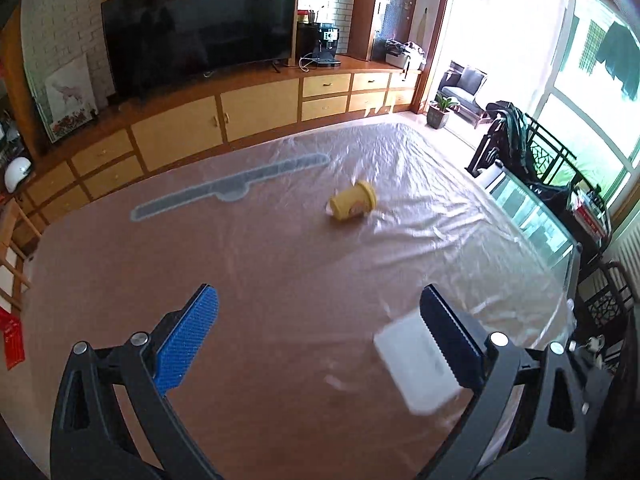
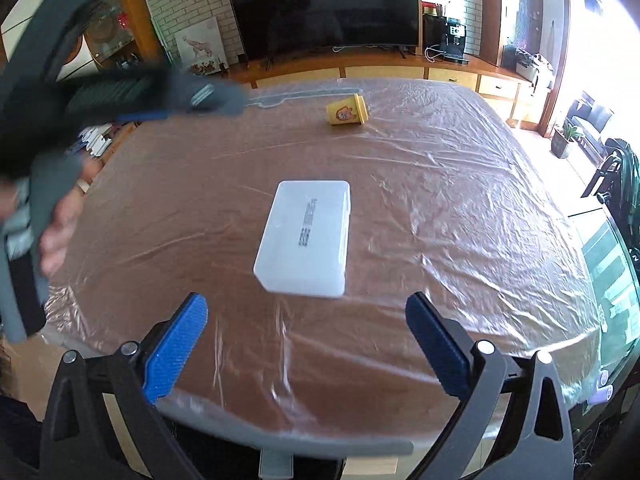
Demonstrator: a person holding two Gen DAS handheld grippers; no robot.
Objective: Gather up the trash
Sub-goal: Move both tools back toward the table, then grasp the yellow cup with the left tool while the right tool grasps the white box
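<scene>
A yellow cup (image 1: 353,201) lies on its side on the plastic-covered table (image 1: 260,264); it also shows in the right wrist view (image 2: 346,110), far from both grippers. A white translucent plastic box (image 2: 306,237) lies flat mid-table, just ahead of my open, empty right gripper (image 2: 306,320). In the left wrist view the box (image 1: 416,364) sits low right, partly behind the right finger. My left gripper (image 1: 320,308) is open and empty above the table; it appears blurred at the left of the right wrist view (image 2: 132,100).
A long pale strip (image 1: 232,188) lies under the plastic sheet at the table's far side. A TV cabinet with a television (image 1: 200,28) stands beyond the table. A glass side table (image 1: 532,216) and dark chairs stand at the right.
</scene>
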